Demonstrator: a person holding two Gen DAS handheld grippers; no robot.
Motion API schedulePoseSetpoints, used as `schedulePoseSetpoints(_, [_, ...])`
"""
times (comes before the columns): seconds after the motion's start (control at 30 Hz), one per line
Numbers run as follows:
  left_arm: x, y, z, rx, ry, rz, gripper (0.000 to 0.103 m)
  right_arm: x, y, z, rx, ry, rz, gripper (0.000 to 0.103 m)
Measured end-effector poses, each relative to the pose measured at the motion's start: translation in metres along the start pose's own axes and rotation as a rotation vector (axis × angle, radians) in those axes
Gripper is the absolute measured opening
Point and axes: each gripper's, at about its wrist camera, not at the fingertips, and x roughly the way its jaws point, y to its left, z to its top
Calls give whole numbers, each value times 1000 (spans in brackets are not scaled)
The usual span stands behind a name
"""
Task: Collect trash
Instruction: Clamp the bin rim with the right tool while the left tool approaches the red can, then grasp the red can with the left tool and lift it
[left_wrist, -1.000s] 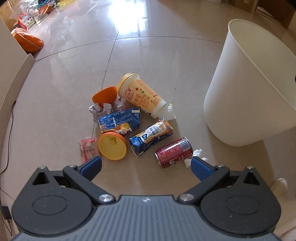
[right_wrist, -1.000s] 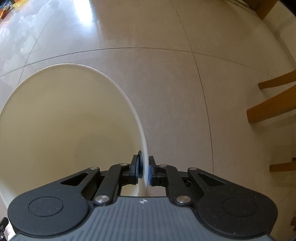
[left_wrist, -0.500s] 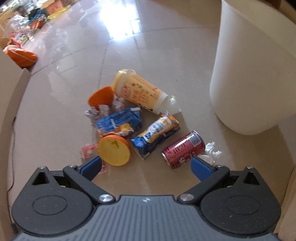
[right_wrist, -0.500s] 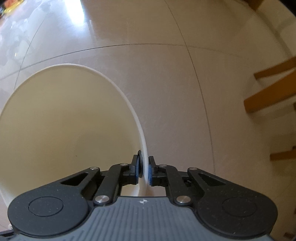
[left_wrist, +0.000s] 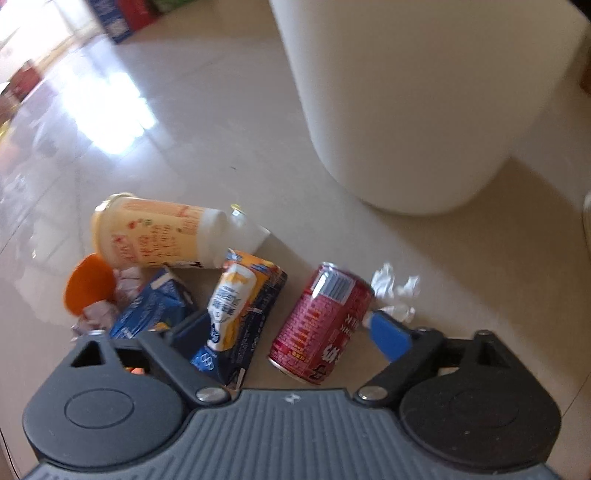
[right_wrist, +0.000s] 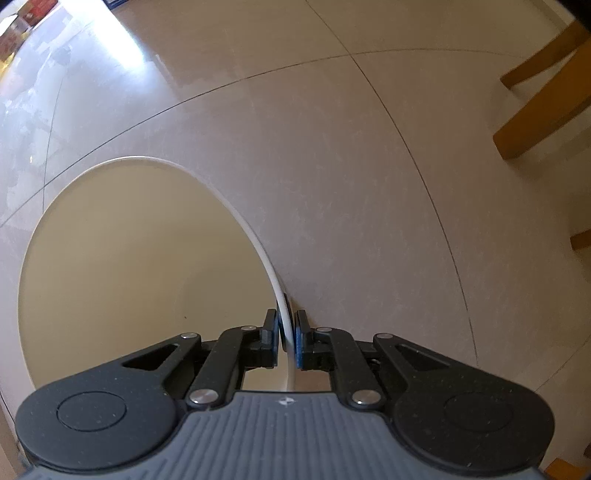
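Tiled floor (left_wrist: 229, 147), trash heap beside white bin (left_wrist: 406, 110). Bin empty, nothing collected yet. Left gripper (left_wrist: 291, 332) apart, just closing around red can (left_wrist: 321, 321), not gripping. Right gripper (right_wrist: 286, 341) clamped on bin rim.

The glossy beige tiled floor (left_wrist: 207, 155) mirrors window light at the upper left of the left wrist view. The tall white plastic bin (left_wrist: 413, 103), upper right, is smooth and matt. At lower centre lies a shiny red metal drink can (left_wrist: 321, 321), beside crumpled white tissue paper (left_wrist: 395, 291). The printed blue and orange carton (left_wrist: 240, 314) looks like coated card. At the right edge of the right wrist view, orange-brown wooden furniture legs (right_wrist: 543, 99) look smooth.
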Motion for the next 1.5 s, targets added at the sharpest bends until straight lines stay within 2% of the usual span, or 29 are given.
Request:
schedulePoseSetpoints(0.2, [21,-2,-5,99,11,-80,84,4,2,8,-54,-15,-24,10])
schedulePoseSetpoints(0.33, [31,-6,-4,140,33,-90,83,5,6,10,-72,-19,-49,10])
schedulePoseSetpoints(0.5, [43,-8,-1,100,56,-119,72,6,9,15,-100,-35,-59,10])
schedulePoseSetpoints(0.73, [58,-13,3,171,85,-137,61,6,9,16,-110,-41,-73,11])
schedulePoseSetpoints(0.83, [62,-14,7,135,91,-150,60,7,9,16,-114,-43,-76,11])
schedulePoseSetpoints(0.93, [65,-8,10,76,111,-166,52,3,13,13,-117,-45,-77,11])
schedulePoseSetpoints(1.2, [54,15,5,-102,147,-191,52,1,18,13,-140,-44,-73,11])
schedulePoseSetpoints(1.5, [23,33,7,-142,162,-170,51,-1,13,14,-135,-44,-54,11])
